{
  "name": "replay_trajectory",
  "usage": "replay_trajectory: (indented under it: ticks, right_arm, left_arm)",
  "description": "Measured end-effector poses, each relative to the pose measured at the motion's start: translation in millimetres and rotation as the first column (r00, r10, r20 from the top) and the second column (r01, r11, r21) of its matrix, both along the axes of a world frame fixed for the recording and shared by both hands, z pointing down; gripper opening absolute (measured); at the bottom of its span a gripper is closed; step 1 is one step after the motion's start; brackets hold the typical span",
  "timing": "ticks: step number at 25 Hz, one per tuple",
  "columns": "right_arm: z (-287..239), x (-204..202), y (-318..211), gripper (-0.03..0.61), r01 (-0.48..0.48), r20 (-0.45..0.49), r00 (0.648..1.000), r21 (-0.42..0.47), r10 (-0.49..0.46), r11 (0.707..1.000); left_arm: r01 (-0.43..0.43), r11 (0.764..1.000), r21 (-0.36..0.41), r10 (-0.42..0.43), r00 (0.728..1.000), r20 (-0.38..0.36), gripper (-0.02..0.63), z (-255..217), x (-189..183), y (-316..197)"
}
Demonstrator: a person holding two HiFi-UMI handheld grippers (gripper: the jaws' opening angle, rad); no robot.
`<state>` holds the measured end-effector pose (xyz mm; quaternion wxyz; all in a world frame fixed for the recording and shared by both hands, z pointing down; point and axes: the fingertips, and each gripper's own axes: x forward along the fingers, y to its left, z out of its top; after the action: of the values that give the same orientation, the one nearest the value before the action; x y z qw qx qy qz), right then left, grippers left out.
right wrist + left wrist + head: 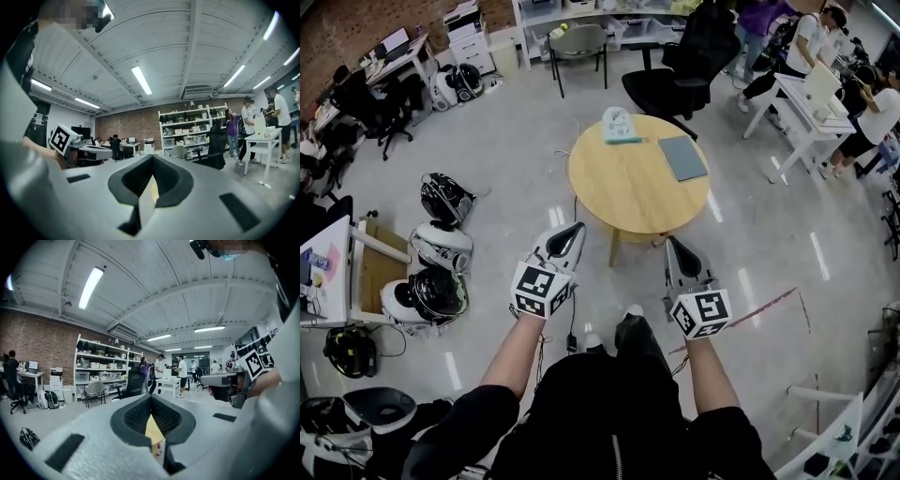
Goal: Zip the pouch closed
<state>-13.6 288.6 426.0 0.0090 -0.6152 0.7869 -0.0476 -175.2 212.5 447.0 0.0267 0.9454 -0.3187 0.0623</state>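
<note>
1. As the person stands before one round table (628,192), there are two grippers, one pouch and one flat pad in the head view.
2. The table top is light wood, smooth and plain. The pouch (617,127) is pale, white and mint green. It lies near the far edge of the table, well apart from both grippers.
3. The flat pad (682,157) is grey-blue and rectangular. It lies to the right of the pouch and does not touch it.
4. Each gripper has a white body, dark ribbed pads and one cube with square black-and-white markers.
5. The left gripper (570,236) is held forward on a bare forearm. Its tips meet and nothing is between them; only a sliver of the yellow table top shows through the gap behind the tips.
6. The right gripper (677,251) is held beside it, about level. Its jaws are together and it has hold of nothing.
</note>
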Motion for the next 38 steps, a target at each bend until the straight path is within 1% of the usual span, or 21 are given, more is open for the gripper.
replay_trajectory:
  ticks: [5,7,9,15,22,25,29,35,38]
  right_arm:
    - [1.2,13.3,-26.2,0.002,-0.004,0.022,1.000,0.004,0.004,1.000]
    - [4.3,20.3,-44.0,0.002,-0.001,0.048,0.999,0.006,0.001,1.000]
    - [10.3,27.3,-67.1,0.002,0.005,0.051,0.999,0.006,-0.005,1.000]
    - [21.1,59.7,-161.1,0.002,0.049,0.057,0.997,-0.007,-0.049,0.999]
    - [18.1,114.3,-286.5,0.002,0.132,0.026,0.991,-0.014,-0.131,0.991]
    - [23.8,138.0,-330.4,0.002,0.160,0.026,0.987,-0.035,-0.159,0.987]
    - [37.1,153.0,-372.8,0.002,0.194,0.020,0.981,-0.068,-0.193,0.979]
    - [61.7,163.2,-421.0,0.002,0.202,0.005,0.979,-0.130,-0.203,0.971]
    - [89.1,168.7,-439.6,0.002,0.201,-0.009,0.979,-0.186,-0.206,0.962]
  left_arm:
    - [-0.005,1.000,0.004,0.005,1.000,0.011,0.005,4.2,12.5,-23.5]
    - [-0.007,1.000,0.014,0.007,1.000,0.015,0.005,5.8,19.1,-38.2]
    - [-0.006,1.000,0.016,0.006,1.000,0.017,0.005,9.1,26.7,-57.9]
    - [0.013,1.000,-0.006,-0.013,0.999,0.040,0.005,21.8,63.2,-137.2]
    - [0.085,0.996,-0.029,-0.084,0.995,0.050,0.005,20.3,116.4,-243.5]
    - [0.122,0.992,-0.038,-0.120,0.992,0.048,0.005,19.4,133.7,-277.9]
    - [0.154,0.986,-0.061,-0.152,0.987,0.050,0.005,26.4,148.3,-312.4]
    - [0.160,0.983,-0.094,-0.155,0.986,0.053,0.005,39.5,162.1,-356.6]
    - [0.148,0.983,-0.109,-0.142,0.988,0.065,0.005,52.7,168.9,-373.4]
